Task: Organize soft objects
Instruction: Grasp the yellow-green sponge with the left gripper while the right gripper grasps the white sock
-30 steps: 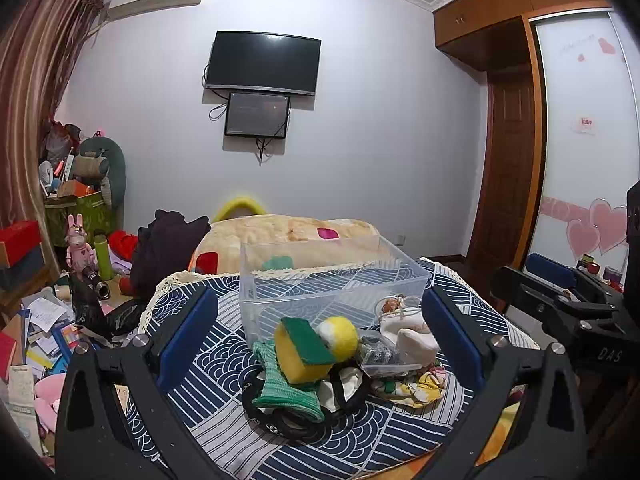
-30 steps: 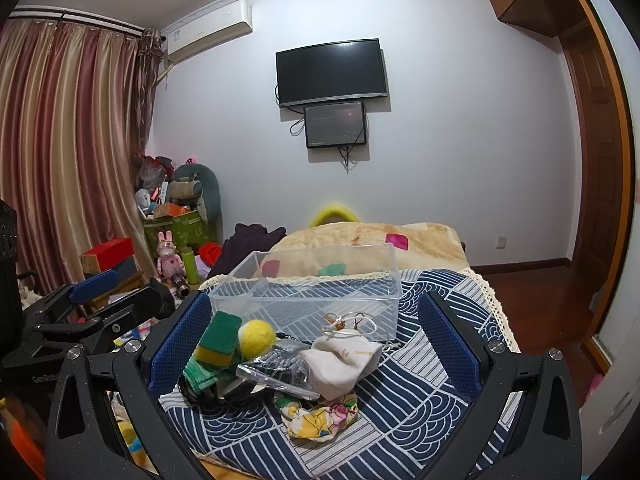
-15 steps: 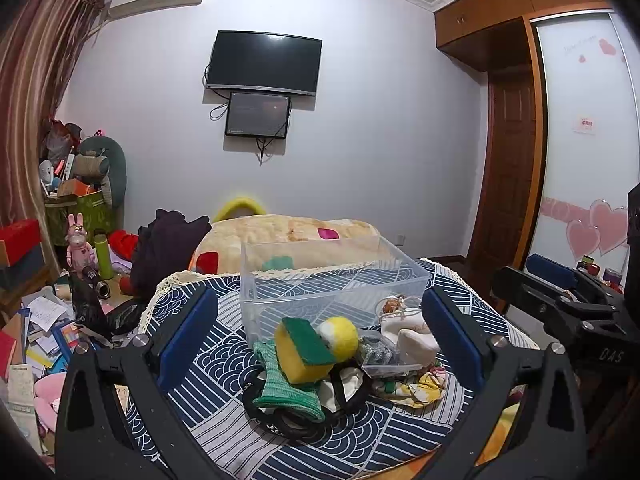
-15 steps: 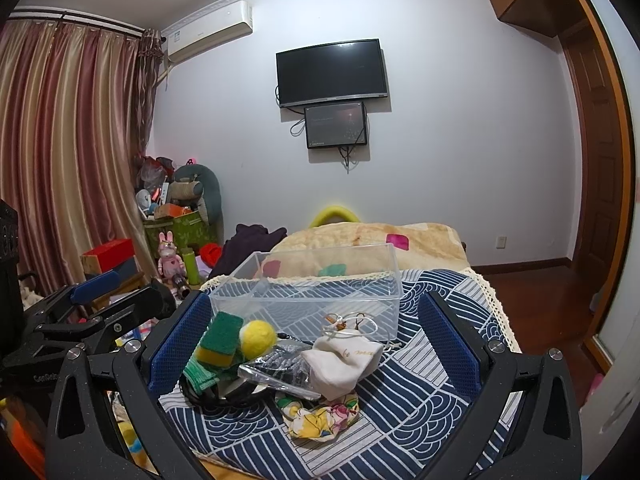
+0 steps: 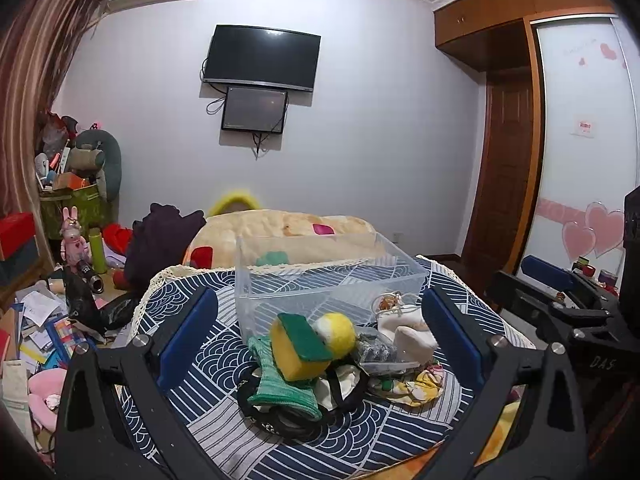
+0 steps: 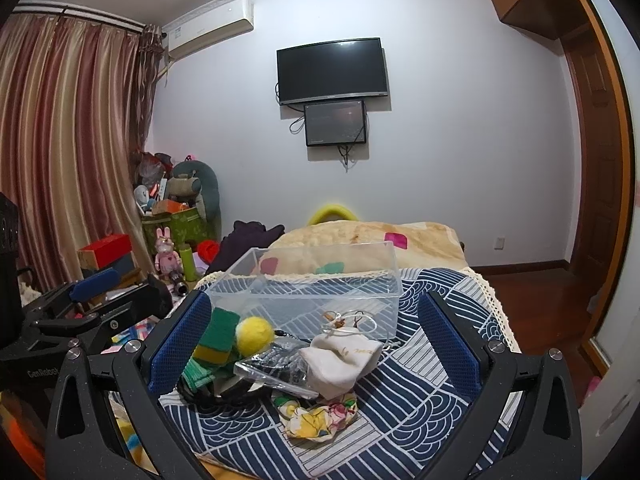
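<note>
A pile of soft things lies on the blue patterned cloth [image 5: 208, 364] in front of a clear plastic box [image 5: 320, 276]. It holds a yellow sponge with a green top [image 5: 300, 348], a yellow-white felt ball [image 5: 338, 330], a green knit piece [image 5: 280, 388], a white cloth pouch [image 6: 340, 360], a floral cloth [image 6: 316, 414] and a clear bag with dark contents [image 6: 280, 364]. My left gripper [image 5: 318, 340] is open and empty, hovering before the sponge. My right gripper [image 6: 314, 344] is open and empty, hovering before the pouch.
The clear box [image 6: 316, 284] looks empty. Black straps [image 5: 288, 416] lie under the pile. A beige blanket [image 6: 380, 240] lies behind the box. Clutter, boxes and toys [image 5: 76, 240] crowd the floor at left. A wooden door [image 5: 504, 168] stands at right.
</note>
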Demonstrator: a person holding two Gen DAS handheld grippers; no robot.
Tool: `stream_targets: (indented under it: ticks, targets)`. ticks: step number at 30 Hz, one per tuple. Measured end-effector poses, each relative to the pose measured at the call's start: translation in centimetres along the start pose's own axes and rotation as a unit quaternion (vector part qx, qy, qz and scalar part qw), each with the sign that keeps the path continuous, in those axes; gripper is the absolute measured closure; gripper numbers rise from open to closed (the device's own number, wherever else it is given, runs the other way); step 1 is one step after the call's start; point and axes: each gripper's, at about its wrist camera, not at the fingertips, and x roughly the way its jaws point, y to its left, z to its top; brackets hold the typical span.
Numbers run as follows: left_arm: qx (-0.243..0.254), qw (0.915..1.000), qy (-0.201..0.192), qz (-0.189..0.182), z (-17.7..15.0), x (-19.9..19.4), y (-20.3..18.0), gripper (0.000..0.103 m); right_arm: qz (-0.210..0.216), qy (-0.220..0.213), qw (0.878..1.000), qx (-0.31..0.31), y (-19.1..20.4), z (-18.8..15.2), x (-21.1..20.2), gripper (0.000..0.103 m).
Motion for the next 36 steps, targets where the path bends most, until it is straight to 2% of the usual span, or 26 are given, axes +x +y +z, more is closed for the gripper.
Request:
stream_targets:
  ticks: [3, 4, 5, 9, 14, 17, 24, 27, 29, 31, 36]
  targets:
    - [-0.007, 1.0000, 0.004, -0.003, -0.1, 0.3, 0.3, 0.009, -0.009, 0.002, 1.000, -0.009, 0.2, -0.2, 0.3, 0.007]
    - [-0.007, 0.9999, 0.008, -0.003, -0.2, 0.5, 0.3, 0.017, -0.013, 0.005, 1.000, -0.011, 0.2, -0.3, 0.6, 0.011]
    - [-0.008, 0.9999, 0.014, -0.002, -0.1, 0.8, 0.5, 0.020, -0.013, 0.008, 1.000, -0.011, 0.1, -0.4, 0.8, 0.015]
    - [-0.020, 0.9992, 0.033, -0.002, -0.7, 2.2, 1.2, 0.023, -0.014, 0.029, 0.999, 0.003, -0.8, -0.9, 2.1, 0.025]
    - [-0.038, 0.9967, 0.071, -0.008, -1.5, 4.7, 2.2, 0.036, -0.020, 0.061, 0.998, 0.016, -1.8, -2.0, 4.1, 0.038]
    - [-0.045, 0.9948, 0.091, -0.009, -2.2, 6.0, 2.6, 0.043, -0.026, 0.080, 0.996, 0.022, -2.2, -2.8, 5.2, 0.042]
    - [-0.045, 0.9918, 0.119, -0.014, -4.0, 8.0, 2.7, 0.047, -0.018, 0.125, 0.991, 0.036, -2.4, -4.7, 7.0, 0.044]
    - [-0.046, 0.9894, 0.136, -0.019, -4.6, 8.7, 2.7, 0.057, -0.001, 0.140, 0.989, 0.038, -2.0, -5.4, 7.6, 0.047]
    - [-0.048, 0.9888, 0.140, -0.015, -5.0, 8.9, 2.7, 0.060, 0.004, 0.152, 0.988, 0.030, -1.7, -5.8, 8.0, 0.065]
    - [-0.052, 0.9889, 0.138, -0.016, -5.1, 8.9, 2.7, 0.061, 0.014, 0.158, 0.987, 0.030, -1.5, -6.0, 8.3, 0.075]
    - [-0.051, 0.9899, 0.131, -0.016, -5.0, 8.4, 2.7, 0.067, 0.004, 0.148, 0.989, 0.023, -1.5, -5.7, 7.6, 0.089]
